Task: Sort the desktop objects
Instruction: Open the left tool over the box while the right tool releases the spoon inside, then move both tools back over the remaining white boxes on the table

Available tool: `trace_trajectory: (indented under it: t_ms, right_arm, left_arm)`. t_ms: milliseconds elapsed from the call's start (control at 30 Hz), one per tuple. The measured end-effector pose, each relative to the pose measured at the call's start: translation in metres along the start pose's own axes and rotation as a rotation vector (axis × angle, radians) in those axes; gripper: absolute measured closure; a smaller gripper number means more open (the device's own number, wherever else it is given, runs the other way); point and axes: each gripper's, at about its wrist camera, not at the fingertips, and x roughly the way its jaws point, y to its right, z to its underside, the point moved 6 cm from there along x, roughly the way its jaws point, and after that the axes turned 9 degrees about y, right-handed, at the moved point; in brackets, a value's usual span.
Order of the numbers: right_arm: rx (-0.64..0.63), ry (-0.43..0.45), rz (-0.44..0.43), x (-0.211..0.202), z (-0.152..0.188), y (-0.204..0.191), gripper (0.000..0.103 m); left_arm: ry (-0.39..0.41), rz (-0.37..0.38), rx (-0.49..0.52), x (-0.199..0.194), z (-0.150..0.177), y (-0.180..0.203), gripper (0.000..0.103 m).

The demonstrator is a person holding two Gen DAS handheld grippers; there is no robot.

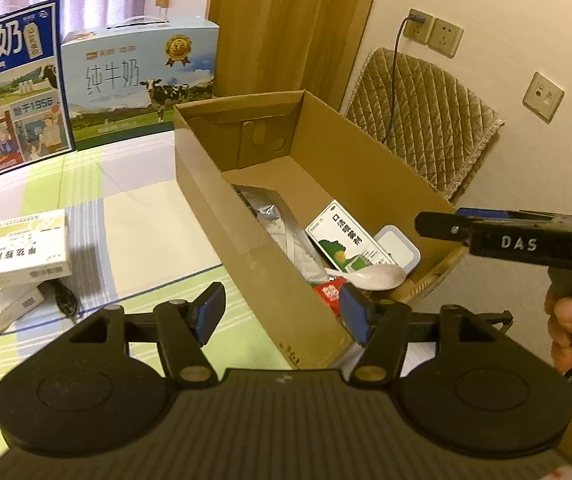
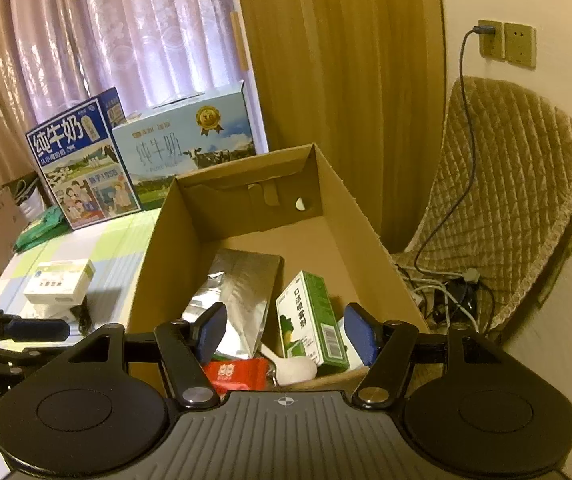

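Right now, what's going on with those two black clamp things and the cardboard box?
A person is tidying a desk with two hand-held grippers. Both the left gripper and the right gripper are open and empty, hovering by the cardboard box. Already inside are a green and white carton, a silver foil pouch, a white spoon and a red packet. White medicine boxes wait on the table.

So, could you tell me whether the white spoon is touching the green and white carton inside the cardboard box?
Touching: the right wrist view shows the carton resting its lower end on the spoon.
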Motion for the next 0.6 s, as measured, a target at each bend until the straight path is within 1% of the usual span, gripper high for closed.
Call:
trace_trajectory:
  t_ms: [167, 267, 300, 367, 500, 600]
  right_arm:
    - [0.006, 0.011, -0.018, -0.021, -0.001, -0.011, 0.035]
    - [0.0, 0.018, -0.029, -0.034, 0.0, -0.021, 0.031]
    - [-0.002, 0.019, -0.033, -0.038, 0.0, -0.025, 0.03]
    - [-0.004, 0.02, -0.043, -0.044, 0.0, -0.032, 0.027]
    - [-0.018, 0.027, -0.066, -0.055, 0.0, -0.052, 0.023]
    - [-0.031, 0.033, -0.088, -0.062, 0.001, -0.07, 0.018]
  left_arm:
    - [0.008, -0.019, -0.015, -0.023, 0.008, -0.006, 0.037]
    - [0.014, -0.031, -0.027, -0.038, 0.014, -0.012, 0.031]
    - [0.016, -0.037, -0.033, -0.045, 0.017, -0.016, 0.028]
    - [0.016, -0.046, -0.044, -0.056, 0.022, -0.022, 0.027]
    - [0.023, -0.08, -0.058, -0.08, 0.033, -0.038, 0.022]
    - [0.031, -0.109, -0.068, -0.1, 0.04, -0.052, 0.017]
